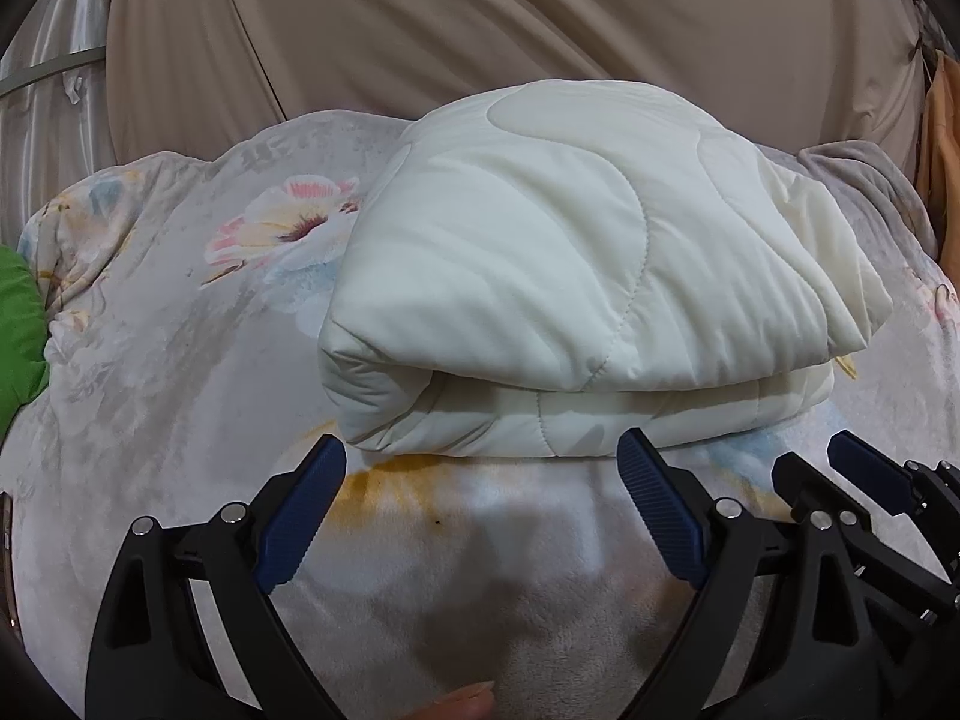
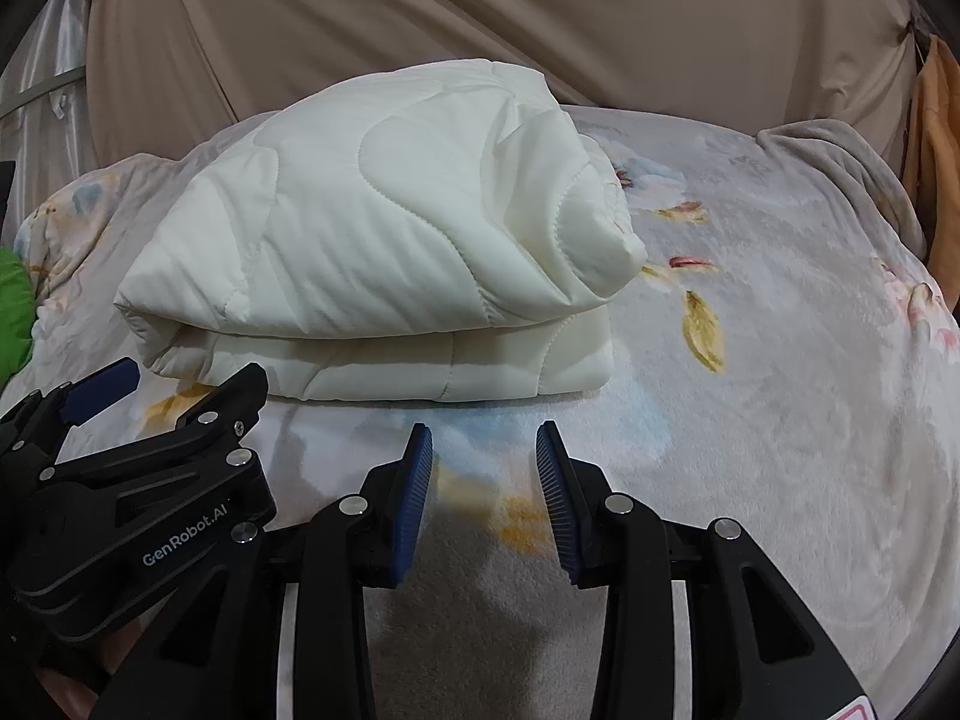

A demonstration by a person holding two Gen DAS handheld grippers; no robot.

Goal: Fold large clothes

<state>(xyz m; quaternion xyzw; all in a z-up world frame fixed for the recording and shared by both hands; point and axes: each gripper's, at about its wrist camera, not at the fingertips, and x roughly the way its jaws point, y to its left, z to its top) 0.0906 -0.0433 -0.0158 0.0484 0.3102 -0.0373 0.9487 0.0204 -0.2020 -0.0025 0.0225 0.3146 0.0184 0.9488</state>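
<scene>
Floral fleece blanket [image 1: 150, 360] covers the surface, beige curtain [image 1: 480, 18] behind it. Cream quilted comforter [image 1: 570, 276] sits folded in a thick stack on the blanket, just ahead of both tools. Left gripper [image 1: 483, 474] spread wide, right gripper [image 2: 483, 468] parted, neither holding or touching fabric.

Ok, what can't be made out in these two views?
- Folded white quilt: far side and inner layers hidden by its own bulk, both views.
- Green item: cut off at the left edge, unidentifiable.
- Orange fabric: cut off at the right edge.
- Floral blanket: underside surface hidden.
</scene>
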